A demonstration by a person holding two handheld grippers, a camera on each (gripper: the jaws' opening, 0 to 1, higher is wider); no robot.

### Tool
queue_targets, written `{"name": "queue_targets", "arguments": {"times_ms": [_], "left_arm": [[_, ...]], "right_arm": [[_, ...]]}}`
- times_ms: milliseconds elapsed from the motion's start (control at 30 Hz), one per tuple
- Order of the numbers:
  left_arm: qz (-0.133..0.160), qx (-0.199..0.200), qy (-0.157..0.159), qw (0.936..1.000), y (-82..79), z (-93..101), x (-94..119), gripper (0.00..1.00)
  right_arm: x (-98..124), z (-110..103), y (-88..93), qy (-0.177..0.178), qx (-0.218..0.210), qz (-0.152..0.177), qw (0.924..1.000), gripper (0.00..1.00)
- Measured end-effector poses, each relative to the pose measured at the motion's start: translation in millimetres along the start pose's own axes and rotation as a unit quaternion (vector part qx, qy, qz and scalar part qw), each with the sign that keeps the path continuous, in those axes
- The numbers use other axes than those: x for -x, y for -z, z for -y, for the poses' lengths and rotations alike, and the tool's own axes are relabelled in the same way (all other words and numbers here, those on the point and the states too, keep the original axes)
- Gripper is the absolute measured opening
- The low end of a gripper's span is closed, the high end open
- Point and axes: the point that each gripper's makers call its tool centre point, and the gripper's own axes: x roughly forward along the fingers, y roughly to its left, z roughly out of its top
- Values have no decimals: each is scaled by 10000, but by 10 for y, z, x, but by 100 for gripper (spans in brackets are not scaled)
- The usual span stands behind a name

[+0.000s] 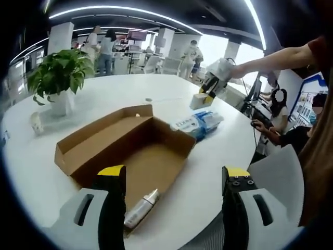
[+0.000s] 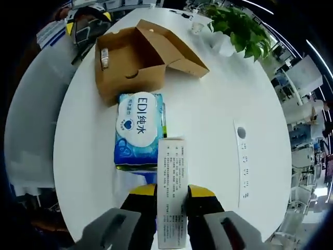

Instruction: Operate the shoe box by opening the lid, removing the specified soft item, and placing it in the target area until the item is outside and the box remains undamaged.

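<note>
Right gripper (image 2: 171, 200): clamps a small white carton (image 2: 173, 190) above the tissue pack (image 2: 138, 130).
Left gripper (image 1: 174, 179): wide, empty, at the shoe box (image 1: 125, 140).
Risk: a loose grip drops the carton onto the surface (image 2: 218, 120).

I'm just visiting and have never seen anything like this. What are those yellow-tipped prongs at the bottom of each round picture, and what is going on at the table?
No robot here: a person holds a two-pronged gripper in each hand, and a fisheye camera rides on each. The left gripper is open, above an open cardboard shoe box that holds a small bottle. The right gripper, seen at the end of the person's arm in the left gripper view, is shut on a white printed carton. Below it on the white round table lies a blue tissue pack, beside the box. A potted plant stands farther off.
</note>
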Motion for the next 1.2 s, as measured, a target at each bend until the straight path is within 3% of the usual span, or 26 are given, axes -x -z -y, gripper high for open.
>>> {"name": "queue_targets", "arguments": {"times_ms": [567,867,1200], "left_arm": [[63,9,-235,9997,-141,-112,84,76],[-45,26,-274,9996,-57,-143,68,76],[-68,19,-332,9994,-94,-198,63,76]], "right_arm": [[-286,124,124,-41,-28,-151,9999,17],[-415,136,211,-102,-91,-207,9997,17],[-562,126,274,-181,20,-314,9993,17]]}}
